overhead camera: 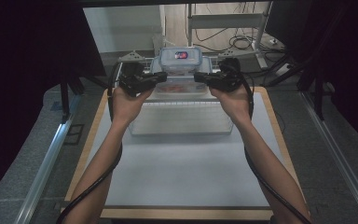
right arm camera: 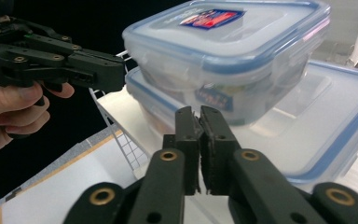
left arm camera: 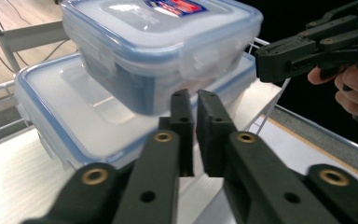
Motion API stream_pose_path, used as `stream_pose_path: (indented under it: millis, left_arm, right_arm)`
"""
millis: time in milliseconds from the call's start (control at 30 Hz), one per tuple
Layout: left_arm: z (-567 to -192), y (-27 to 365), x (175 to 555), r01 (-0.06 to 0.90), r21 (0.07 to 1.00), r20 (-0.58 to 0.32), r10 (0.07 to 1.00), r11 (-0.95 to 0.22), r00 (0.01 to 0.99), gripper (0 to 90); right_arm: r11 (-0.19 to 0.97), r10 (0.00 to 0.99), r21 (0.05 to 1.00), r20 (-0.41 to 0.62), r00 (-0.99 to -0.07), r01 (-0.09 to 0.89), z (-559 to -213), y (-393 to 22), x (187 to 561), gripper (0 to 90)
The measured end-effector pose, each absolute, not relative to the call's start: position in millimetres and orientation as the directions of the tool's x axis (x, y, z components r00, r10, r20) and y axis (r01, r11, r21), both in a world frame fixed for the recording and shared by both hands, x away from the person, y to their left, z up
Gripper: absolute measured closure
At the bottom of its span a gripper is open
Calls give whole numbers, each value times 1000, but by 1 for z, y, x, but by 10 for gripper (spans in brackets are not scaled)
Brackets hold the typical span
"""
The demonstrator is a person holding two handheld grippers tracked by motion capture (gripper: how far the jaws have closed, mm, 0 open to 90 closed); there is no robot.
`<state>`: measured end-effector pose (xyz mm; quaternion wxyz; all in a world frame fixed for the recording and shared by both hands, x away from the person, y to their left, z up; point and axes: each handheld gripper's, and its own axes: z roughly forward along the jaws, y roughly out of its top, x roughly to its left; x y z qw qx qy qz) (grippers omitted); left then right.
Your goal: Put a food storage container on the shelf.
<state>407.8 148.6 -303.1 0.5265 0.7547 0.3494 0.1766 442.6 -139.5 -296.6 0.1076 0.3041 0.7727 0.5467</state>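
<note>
A small clear lidded box with a blue rim and a red-and-blue label sits on a wider, flatter lidded box. Both rest on a white wire rack. My left gripper points in at the stack from the left. Its jaws stand almost together, nothing between them. My right gripper comes in from the right the same way. In the left gripper view the jaw tips end just short of the small box, above the wide box's lid. The right gripper likewise stops in front of the small box.
The rack stands at the far half of a white mat on a wood-edged table. Cables and metal frame legs lie on the floor behind it. Dark curtains hang on both sides. Each gripper view shows the other hand's gripper across the stack.
</note>
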Motion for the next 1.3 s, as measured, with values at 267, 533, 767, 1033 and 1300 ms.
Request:
stream_pose_path:
  millis: [267,533,767,1033,1300]
  left_arm:
    - [-319,150,390,330,919,-87,706,-215,703,721]
    - [-335,155,379,342,915,-105,695,-213,712,672]
    - [-346,154,367,341,909,-89,688,-240,721,635]
    - [-359,151,353,335,900,-60,682,-279,728,588]
    - [-375,149,341,330,896,-34,694,-298,719,446]
  right_arm:
    - [225,565,914,160,-809,338,-308,-145,429,727]
    - [259,561,914,120,-819,312,-319,-149,416,663]
    - [286,562,911,93,-822,299,-326,-153,406,617]
    - [304,556,906,84,-827,296,-336,-157,396,564]
    - [341,551,894,60,-832,291,-350,-160,384,457]
